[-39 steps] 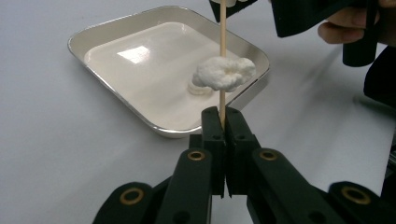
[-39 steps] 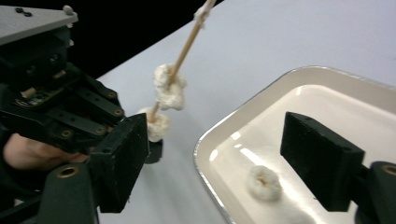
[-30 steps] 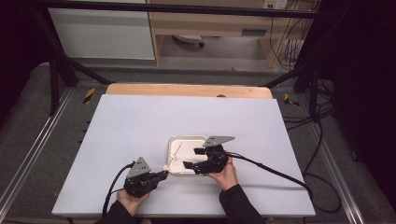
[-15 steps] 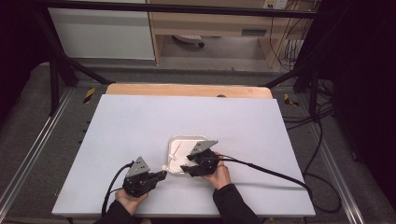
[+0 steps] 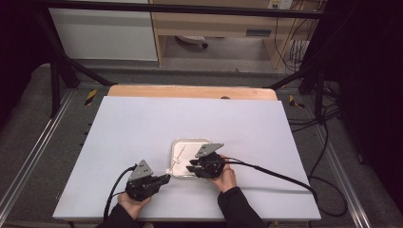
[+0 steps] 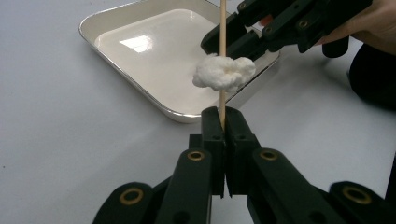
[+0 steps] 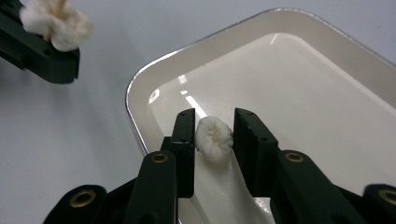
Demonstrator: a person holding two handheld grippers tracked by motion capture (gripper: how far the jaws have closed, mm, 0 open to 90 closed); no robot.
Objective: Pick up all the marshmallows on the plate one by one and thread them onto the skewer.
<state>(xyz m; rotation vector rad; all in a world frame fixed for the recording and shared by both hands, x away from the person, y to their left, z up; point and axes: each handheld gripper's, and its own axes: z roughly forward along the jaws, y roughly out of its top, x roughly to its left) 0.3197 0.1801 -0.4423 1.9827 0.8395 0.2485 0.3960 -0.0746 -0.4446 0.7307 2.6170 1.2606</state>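
Note:
My left gripper [image 6: 223, 116] is shut on a thin wooden skewer [image 6: 222, 46] that stands upright with a fluffy white piece [image 6: 224, 73] threaded on it. It rests at the front left corner of a shallow white tray [image 5: 190, 139]. My right gripper [image 7: 214, 116] reaches into the tray [image 7: 303, 84], and its jaws have just been closing around a second small white piece [image 7: 214, 138] lying on the tray floor. That piece sits against one pad, with a slim gap left to the other. From above, the left gripper [image 5: 166, 178] and right gripper [image 5: 191, 167] point at each other.
The tray sits near the front middle of a large white table [image 5: 142, 123] with a wooden strip [image 5: 190, 91] along its far edge. A black cable [image 5: 275, 173] trails right from the right gripper. Dark frame rails flank the table.
The right gripper has slid a little leftward over the tray and its jaws have narrowed around the loose white piece. The left gripper and skewer have stayed put.

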